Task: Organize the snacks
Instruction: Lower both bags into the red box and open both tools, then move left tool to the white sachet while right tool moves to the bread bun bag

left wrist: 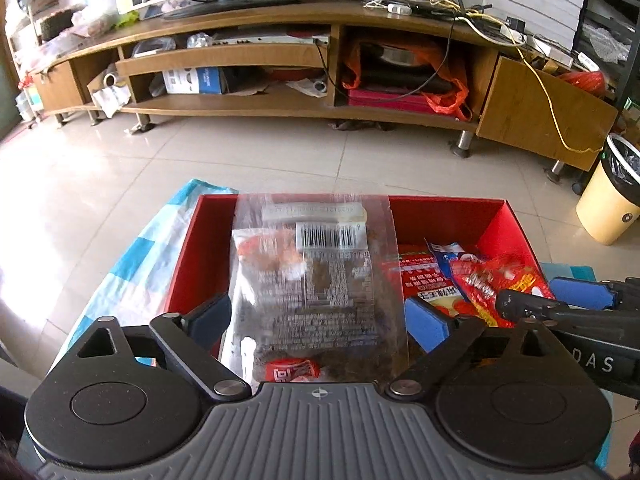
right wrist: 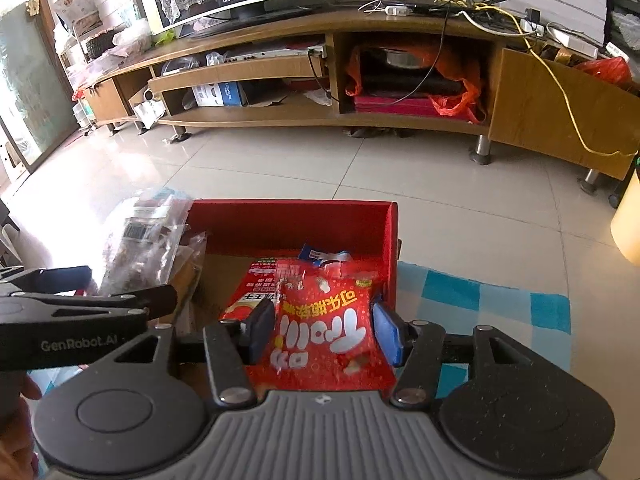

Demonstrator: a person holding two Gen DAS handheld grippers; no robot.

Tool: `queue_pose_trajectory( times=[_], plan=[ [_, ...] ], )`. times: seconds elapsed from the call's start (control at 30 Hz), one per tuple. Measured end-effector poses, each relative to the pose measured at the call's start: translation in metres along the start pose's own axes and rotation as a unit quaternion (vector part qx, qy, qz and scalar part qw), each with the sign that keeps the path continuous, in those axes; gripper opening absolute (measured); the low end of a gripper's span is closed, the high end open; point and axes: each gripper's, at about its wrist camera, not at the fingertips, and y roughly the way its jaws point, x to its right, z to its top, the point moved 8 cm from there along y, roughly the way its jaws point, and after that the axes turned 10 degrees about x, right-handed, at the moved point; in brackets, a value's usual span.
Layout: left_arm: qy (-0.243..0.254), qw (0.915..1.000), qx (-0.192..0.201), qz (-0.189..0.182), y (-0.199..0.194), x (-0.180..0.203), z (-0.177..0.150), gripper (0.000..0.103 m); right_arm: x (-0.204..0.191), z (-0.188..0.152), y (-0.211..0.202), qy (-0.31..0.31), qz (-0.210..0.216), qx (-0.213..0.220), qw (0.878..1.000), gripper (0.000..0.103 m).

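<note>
Left gripper (left wrist: 318, 316) spread wide, the clear snack bag (left wrist: 316, 276) loose between its pads, standing in the red box (left wrist: 452, 210). Right gripper (right wrist: 326, 330) part open around the red candy bag (right wrist: 332, 320), pads apparently off it.

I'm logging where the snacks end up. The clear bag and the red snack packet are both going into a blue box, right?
Not quite: the box is red, not blue, as the right wrist view shows. The clear bag and the red snack packet are indeed in it.
</note>
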Motion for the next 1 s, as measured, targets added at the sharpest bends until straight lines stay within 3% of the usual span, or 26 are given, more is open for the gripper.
queue_pose_trajectory(
  times=[0.33, 0.53, 0.6, 0.8, 1.0],
  plan=[
    [0.0, 0.9998, 0.011, -0.014, -0.012, 0.007, 0.004, 0.099, 0.002, 0.002, -0.007, 0.002, 0.002, 0.005, 1.0, 0.061],
    [-0.034, 0.9989, 0.006, -0.033, -0.023, -0.001, 0.003, 0.099, 0.006, 0.005, -0.01, 0.101, 0.081, -0.003, 0.992, 0.06],
    [-0.04, 0.9985, 0.006, -0.035, -0.026, -0.005, 0.003, 0.099, 0.007, 0.007, -0.015, 0.114, 0.09, 0.005, 0.989, 0.06],
    [-0.049, 0.9965, -0.023, -0.063, -0.036, -0.002, -0.017, 0.099, 0.021, 0.005, -0.03, 0.089, 0.044, 0.018, 0.995, 0.06],
    [-0.024, 0.9929, -0.051, -0.105, -0.048, 0.031, -0.047, 0.099, 0.04, -0.014, -0.052, 0.055, 0.006, 0.011, 0.998, 0.061]
  ],
)
